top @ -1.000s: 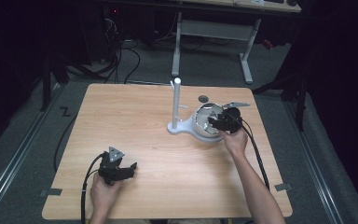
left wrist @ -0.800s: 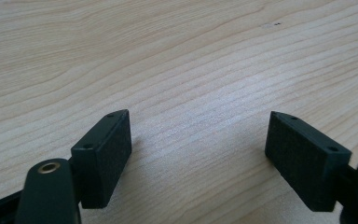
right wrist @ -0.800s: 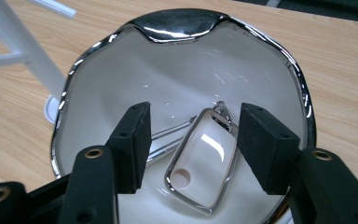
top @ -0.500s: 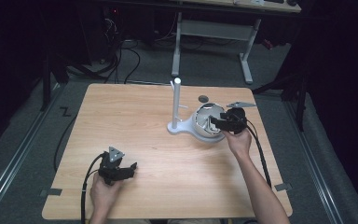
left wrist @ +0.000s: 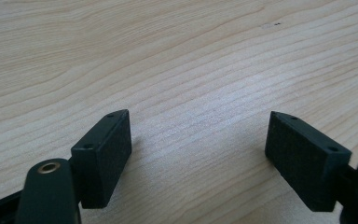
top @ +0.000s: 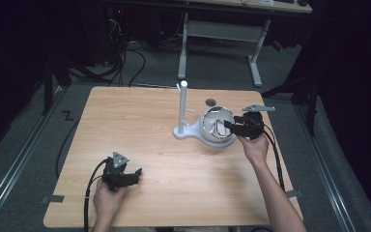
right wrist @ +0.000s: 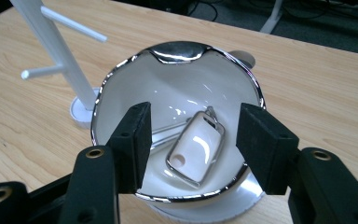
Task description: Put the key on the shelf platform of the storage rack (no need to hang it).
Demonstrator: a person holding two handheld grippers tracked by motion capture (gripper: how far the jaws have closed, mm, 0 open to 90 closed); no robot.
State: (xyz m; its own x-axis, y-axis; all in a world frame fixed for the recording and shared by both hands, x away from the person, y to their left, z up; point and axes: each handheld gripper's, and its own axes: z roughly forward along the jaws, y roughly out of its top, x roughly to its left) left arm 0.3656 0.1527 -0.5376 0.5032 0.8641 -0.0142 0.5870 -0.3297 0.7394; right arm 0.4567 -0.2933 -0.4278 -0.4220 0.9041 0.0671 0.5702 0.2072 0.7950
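Note:
A white bowl with a chrome rim sits at the foot of a white peg stand. In it lies a white, chrome-framed rectangular tag with a thin metal piece beside it. My right gripper hovers over the bowl's near edge. Its jaws have just been closing, but they stand apart above the tag and touch nothing. From above, this gripper points left into the bowl. My left gripper rests at the table's near left, wide open over bare wood.
The stand's post rises just left of the bowl, with short pegs sticking out. A small dark disc lies behind the bowl. The wooden table stretches between the two hands. Cables trail from both grippers toward the near edge.
My right gripper has lifted a little and drawn back to the right from the bowl's middle. The left hand and gripper have stayed put.

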